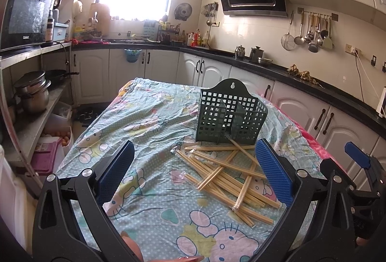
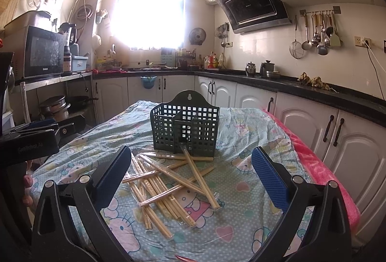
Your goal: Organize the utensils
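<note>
Bamboo chopsticks (image 2: 168,187) lie scattered on the tabletop (image 2: 241,225) before the green holder (image 2: 185,131). Both left tongs (image 1: 195,172) and right tongs (image 2: 190,177) are spread wide, empty; nothing is sorted yet, so picking one pair comes next.

Left wrist view is taken from low over the near edge of the bench (image 1: 149,122), faced along the left tongs (image 1: 195,175) toward the window; the chopsticks (image 1: 226,172) and holder (image 1: 229,114) are seen right of centre. Right wrist view is set beside it, further right, along the right tongs (image 2: 193,175), same heading, with the holder (image 2: 185,127) centred. Bench (image 2: 241,213), chopsticks (image 2: 168,184), window wall and cabinets are shared. Each tool is caught at the other view's edge.
</note>
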### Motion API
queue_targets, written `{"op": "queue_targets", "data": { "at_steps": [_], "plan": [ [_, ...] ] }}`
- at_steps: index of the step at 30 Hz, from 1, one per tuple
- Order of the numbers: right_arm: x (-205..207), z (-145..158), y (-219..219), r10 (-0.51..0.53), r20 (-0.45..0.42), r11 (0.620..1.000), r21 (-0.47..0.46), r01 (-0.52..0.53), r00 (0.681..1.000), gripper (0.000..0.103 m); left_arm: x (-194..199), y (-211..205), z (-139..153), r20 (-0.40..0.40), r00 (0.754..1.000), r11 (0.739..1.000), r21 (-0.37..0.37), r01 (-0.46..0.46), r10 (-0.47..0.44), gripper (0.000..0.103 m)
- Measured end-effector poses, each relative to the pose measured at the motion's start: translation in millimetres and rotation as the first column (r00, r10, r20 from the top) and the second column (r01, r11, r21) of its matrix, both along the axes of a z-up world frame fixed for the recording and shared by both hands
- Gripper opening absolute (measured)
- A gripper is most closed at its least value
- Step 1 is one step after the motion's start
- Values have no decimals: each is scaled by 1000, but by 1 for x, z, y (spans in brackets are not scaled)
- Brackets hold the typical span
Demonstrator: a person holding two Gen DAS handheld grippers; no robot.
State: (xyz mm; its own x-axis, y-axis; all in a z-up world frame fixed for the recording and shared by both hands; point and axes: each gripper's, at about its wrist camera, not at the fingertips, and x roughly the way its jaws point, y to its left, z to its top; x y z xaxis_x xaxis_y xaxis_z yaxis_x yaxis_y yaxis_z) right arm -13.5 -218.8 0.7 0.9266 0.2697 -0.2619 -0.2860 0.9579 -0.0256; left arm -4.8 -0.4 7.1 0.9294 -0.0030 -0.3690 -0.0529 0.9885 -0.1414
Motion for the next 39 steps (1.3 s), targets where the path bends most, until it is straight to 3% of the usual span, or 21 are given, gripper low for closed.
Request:
{"op": "queue_targets", "data": {
  "at_steps": [23, 39],
  "plan": [
    [1, 2, 2, 23, 6, 1000, -11, -23, 1000, 97, 1, -1, -2, 0, 1000, 1000, -5, 5, -5, 93],
    [18, 27, 6, 135, 4, 991, -8, -135, 991, 97, 18, 34, 2, -32, 999, 998, -60, -29, 27, 93]
  ]
}}
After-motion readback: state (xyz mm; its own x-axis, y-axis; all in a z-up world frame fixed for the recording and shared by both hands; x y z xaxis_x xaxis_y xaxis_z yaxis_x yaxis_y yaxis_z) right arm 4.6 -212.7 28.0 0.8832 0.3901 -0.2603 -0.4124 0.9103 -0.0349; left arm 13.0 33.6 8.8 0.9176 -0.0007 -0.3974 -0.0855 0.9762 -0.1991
